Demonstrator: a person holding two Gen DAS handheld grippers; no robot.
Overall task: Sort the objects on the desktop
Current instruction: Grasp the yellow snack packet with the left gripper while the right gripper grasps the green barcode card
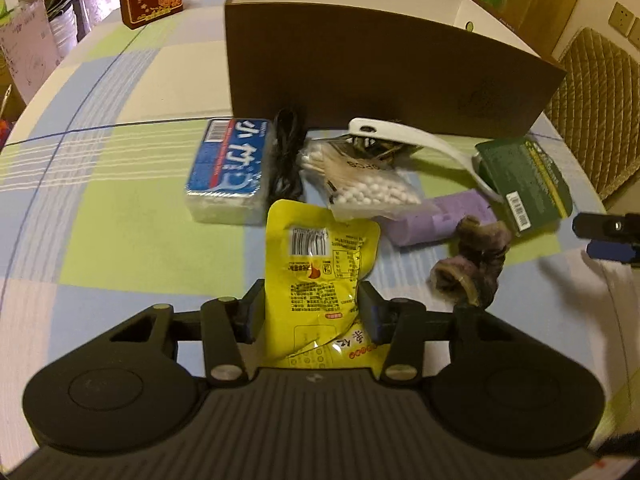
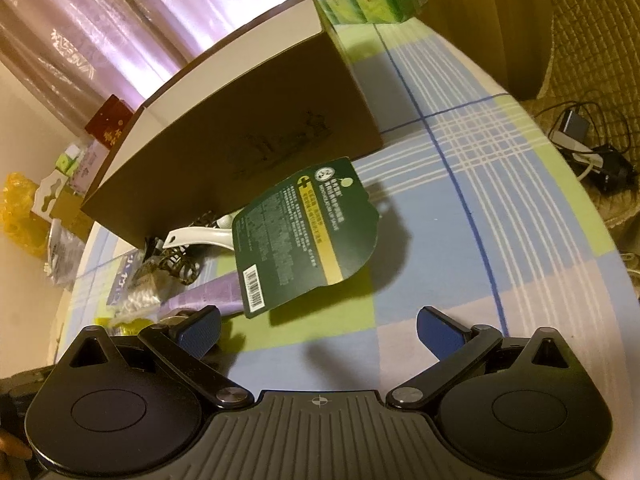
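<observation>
Left gripper [image 1: 311, 312] pinched on the yellow snack pouch [image 1: 320, 268], just at 6 o'clock of the cotton swab bag [image 1: 372, 184]. Right gripper [image 2: 318, 334] wide open, holding nothing, near the green card [image 2: 310, 232]. Slick foil, edge-only hold: could slip out on the way to the cardboard box [image 1: 384, 76].

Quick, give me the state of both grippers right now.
Left gripper: shut on the yellow snack packet, one of the fingers on each side.
Right gripper: open, fingers spread wide, holding nothing; the green card lies ahead.
</observation>
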